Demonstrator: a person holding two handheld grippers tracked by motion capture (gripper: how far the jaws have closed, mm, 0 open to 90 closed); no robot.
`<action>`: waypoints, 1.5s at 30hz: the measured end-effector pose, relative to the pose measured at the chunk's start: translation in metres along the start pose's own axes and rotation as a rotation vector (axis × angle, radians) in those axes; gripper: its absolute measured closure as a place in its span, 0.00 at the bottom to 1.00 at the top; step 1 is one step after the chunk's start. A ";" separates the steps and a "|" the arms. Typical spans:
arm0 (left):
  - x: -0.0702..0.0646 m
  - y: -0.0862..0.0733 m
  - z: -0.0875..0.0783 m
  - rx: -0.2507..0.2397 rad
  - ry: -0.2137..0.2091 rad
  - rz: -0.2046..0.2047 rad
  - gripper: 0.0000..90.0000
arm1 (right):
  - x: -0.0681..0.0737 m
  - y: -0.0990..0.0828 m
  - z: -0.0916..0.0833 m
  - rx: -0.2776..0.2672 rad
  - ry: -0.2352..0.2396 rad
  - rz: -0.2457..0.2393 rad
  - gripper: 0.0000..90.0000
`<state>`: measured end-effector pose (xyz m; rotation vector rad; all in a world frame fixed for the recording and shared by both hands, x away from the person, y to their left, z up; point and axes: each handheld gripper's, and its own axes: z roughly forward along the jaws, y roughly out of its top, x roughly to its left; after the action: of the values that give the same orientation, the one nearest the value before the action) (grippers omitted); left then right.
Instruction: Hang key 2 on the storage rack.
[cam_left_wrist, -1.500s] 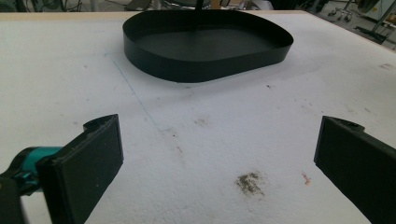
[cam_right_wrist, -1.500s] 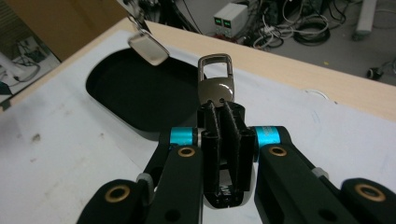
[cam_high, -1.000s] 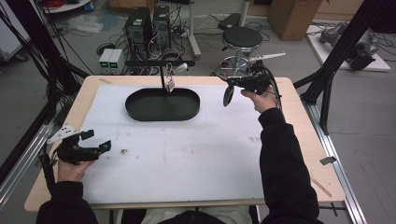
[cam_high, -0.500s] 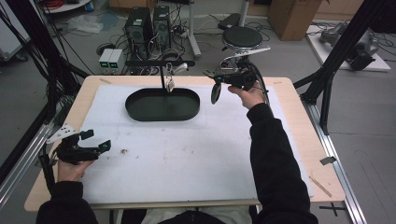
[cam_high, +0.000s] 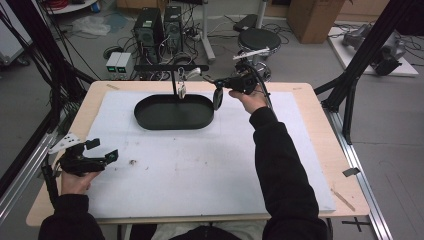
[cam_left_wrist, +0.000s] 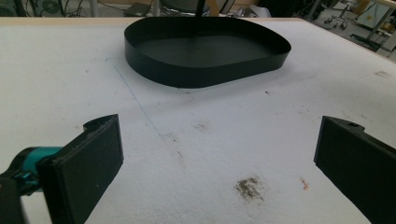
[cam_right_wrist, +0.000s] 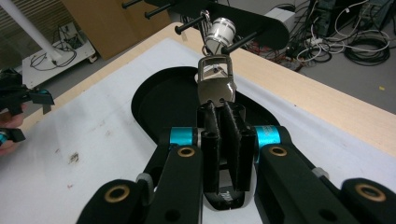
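Right gripper (cam_right_wrist: 219, 109) up at the bench's far edge, jaws clamped on a metal keyring clasp (cam_right_wrist: 215, 84), holding it just under the rack peg (cam_right_wrist: 240, 41) w/ a silver cylinder (cam_right_wrist: 218, 31) over the black tray (cam_high: 174, 111). Looks like hanging is nearly done, release still left. Left gripper (cam_high: 97, 152) idle near the left edge, jaws wide apart, nothing btw them.
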<state>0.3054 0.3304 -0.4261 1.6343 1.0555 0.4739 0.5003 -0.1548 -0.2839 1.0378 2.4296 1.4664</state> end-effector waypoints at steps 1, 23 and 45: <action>0.000 0.000 0.000 -0.001 0.000 -0.001 0.02 | 0.000 0.000 0.002 0.000 -0.002 -0.003 0.95; 0.002 0.000 -0.001 -0.012 -0.002 -0.007 0.02 | 0.008 0.011 0.036 -0.007 -0.096 -0.015 0.95; 0.002 0.001 -0.002 -0.011 0.000 -0.006 0.02 | 0.013 0.007 0.053 0.050 -0.234 -0.082 0.94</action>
<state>0.3056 0.3334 -0.4254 1.6214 1.0558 0.4746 0.5164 -0.1054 -0.3025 1.0416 2.3237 1.1909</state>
